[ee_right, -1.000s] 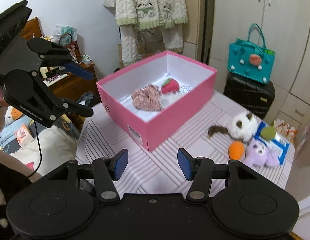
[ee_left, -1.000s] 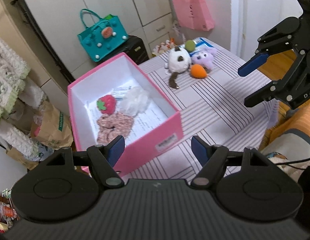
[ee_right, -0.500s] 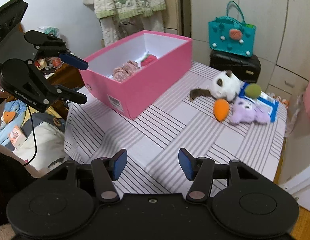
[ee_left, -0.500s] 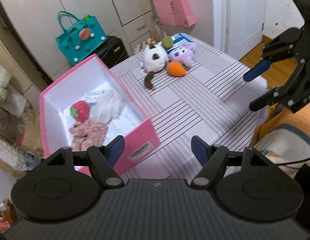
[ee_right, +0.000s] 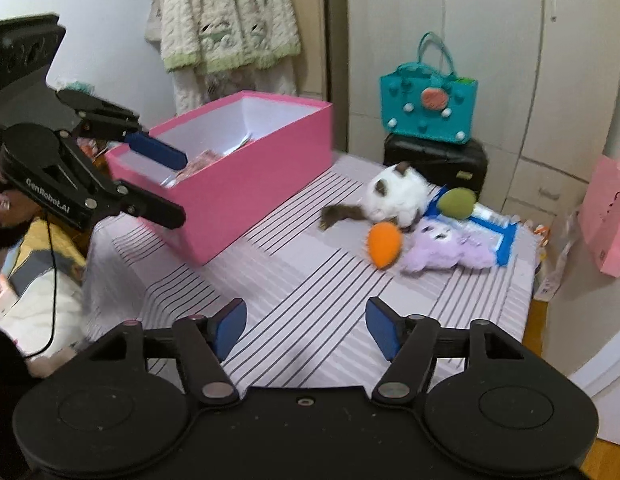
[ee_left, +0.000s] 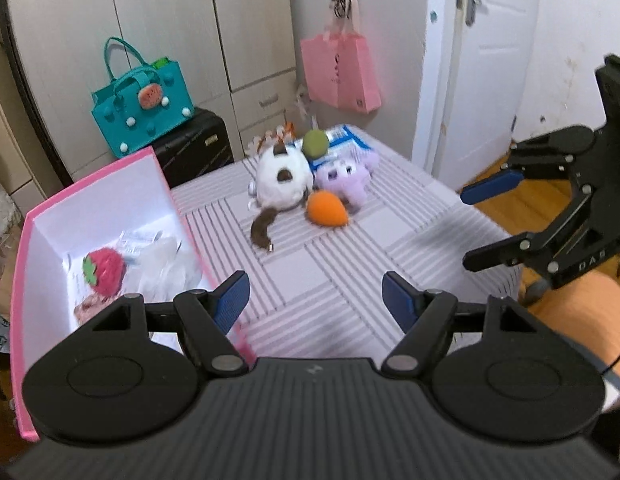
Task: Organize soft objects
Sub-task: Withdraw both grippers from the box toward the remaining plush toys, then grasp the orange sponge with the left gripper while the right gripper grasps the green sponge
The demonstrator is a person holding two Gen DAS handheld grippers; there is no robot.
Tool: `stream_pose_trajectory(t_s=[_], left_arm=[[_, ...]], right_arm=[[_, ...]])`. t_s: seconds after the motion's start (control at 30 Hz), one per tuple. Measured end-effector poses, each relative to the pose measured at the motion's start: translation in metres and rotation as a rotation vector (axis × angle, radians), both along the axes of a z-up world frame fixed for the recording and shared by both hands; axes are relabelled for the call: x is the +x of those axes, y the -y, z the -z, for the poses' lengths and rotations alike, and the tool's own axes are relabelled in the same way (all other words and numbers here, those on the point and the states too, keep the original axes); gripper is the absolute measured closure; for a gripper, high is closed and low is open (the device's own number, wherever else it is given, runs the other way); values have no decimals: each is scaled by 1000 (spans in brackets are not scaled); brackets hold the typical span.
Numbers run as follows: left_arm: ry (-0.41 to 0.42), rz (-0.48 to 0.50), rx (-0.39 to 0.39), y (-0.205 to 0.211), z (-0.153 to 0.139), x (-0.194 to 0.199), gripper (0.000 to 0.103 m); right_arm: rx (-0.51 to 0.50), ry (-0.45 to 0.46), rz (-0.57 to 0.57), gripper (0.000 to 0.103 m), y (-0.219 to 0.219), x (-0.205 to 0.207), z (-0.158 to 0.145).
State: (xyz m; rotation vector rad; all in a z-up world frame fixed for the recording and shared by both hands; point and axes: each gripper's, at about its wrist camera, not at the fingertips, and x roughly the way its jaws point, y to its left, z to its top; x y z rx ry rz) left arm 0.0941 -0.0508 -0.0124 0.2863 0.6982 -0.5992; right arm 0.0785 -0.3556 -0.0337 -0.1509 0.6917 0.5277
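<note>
From the left wrist view, the left hand-held gripper (ee_left: pixel 315 295) hangs over the striped worktop (ee_left: pixel 334 280) with its jaws wide and nothing between them. To its left sits the pink box (ee_left: pixel 106 200), and inside lie a strawberry plush (ee_left: pixel 104 270), a white fluffy piece (ee_left: pixel 166 260) and a pinkish scrunchie (ee_left: pixel 92 306). Farther back on the worktop is a cluster: a white-and-brown plush animal (ee_left: pixel 284 180), an orange carrot plush (ee_left: pixel 326 210) touching it, a purple plush (ee_left: pixel 346 178) just beside, and a green ball (ee_left: pixel 315 143) behind. The right hand-held gripper (ee_left: pixel 480 226) shows at the right edge, empty.

From the right wrist view, the right hand-held gripper (ee_right: pixel 306 326) has its jaws opening, with only striped cloth beneath them. The pink box (ee_right: pixel 246 172) stands to the left, and the left hand-held gripper (ee_right: pixel 180 184) hovers by its near corner. The plush animal (ee_right: pixel 394 194), carrot (ee_right: pixel 384 244), purple plush (ee_right: pixel 442 246) and green ball (ee_right: pixel 456 202) lie together to the right. A teal handbag (ee_right: pixel 428 108) rests on a black suitcase (ee_right: pixel 434 160) behind.
</note>
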Motion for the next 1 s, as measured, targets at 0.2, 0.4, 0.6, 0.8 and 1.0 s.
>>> stream_pose_trajectory(t_s=[0.2, 0.4, 0.6, 0.8, 1.0], left_arm=[[35, 45, -51, 27, 8, 13, 31], [62, 29, -39, 52, 24, 28, 31], [43, -19, -67, 68, 37, 46, 31], [21, -97, -107, 79, 55, 66, 34], [43, -157, -94, 93, 71, 81, 39]], right_arm=[[15, 62, 60, 28, 16, 21, 6], [39, 99, 99, 27, 30, 38, 11], [90, 91, 153, 27, 54, 60, 21], [129, 73, 197, 28, 71, 85, 30], [96, 89, 180, 29, 70, 108, 31]])
